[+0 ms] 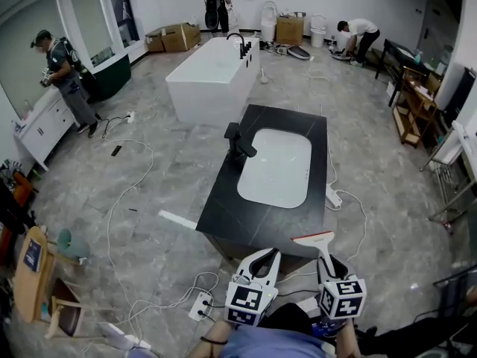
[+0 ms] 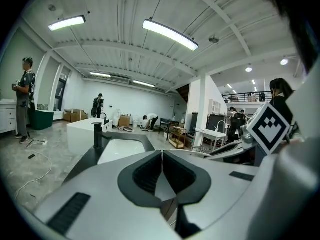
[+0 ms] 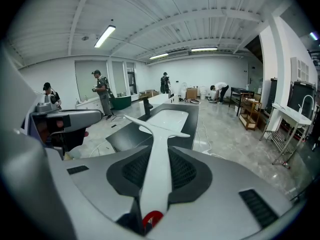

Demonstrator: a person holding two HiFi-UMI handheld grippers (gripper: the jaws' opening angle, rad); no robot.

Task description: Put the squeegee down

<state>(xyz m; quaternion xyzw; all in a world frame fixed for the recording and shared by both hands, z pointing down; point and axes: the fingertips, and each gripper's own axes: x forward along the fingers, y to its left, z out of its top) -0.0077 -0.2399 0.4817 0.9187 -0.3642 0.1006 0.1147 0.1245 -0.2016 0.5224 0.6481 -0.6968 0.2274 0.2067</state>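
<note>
The squeegee is white with a red-edged blade, and my right gripper is shut on its handle. In the right gripper view the squeegee runs out between the dark pads, with its blade over the near end of the black counter. My left gripper hangs beside it at the near edge of the counter. In the left gripper view this gripper is shut with nothing in it. The counter holds a white sink and a black faucet.
A white bathtub stands beyond the counter. Cables and a power strip lie on the grey floor at the near left. A wooden chair stands at far left. Several people work along the walls, and shelving stands at the right.
</note>
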